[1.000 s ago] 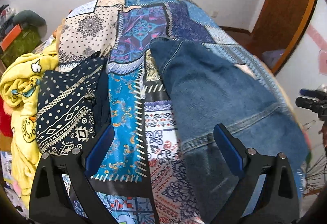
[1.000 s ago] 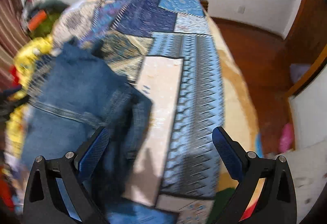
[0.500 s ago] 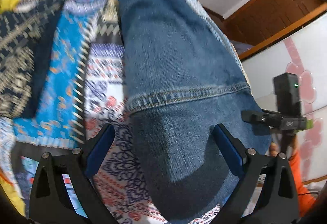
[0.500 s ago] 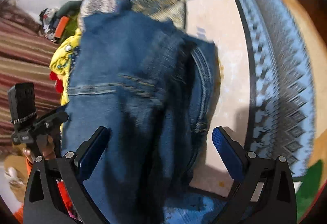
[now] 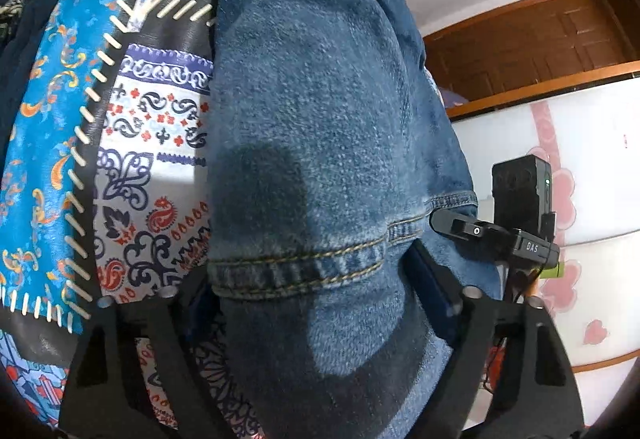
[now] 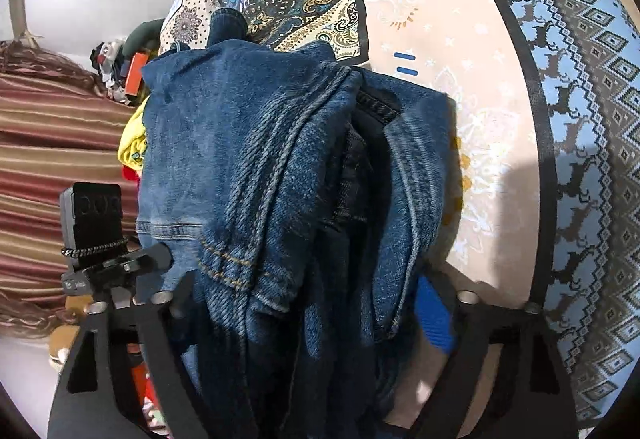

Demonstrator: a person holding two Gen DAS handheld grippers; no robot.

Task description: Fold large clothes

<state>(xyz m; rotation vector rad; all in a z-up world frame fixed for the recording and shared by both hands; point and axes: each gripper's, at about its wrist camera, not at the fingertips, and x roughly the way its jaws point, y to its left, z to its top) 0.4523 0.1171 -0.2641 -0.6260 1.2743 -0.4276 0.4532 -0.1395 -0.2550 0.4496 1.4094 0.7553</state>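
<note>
A home bedroom: patchwork bedspread (image 6: pixel 500 87), wooden door (image 5: pixel 532 43), striped curtain (image 6: pixel 60 143).

The only readable lettering is "DAS", white on a black camera mount (image 5: pixel 532 247) just beyond the right-hand finger in the left wrist view. Nothing else carries legible text.

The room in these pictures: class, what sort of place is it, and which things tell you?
Probably a bedroom at home: a bed under a patchwork bedspread, a wooden door, and a heap of clothes beside the denim jacket.
</note>
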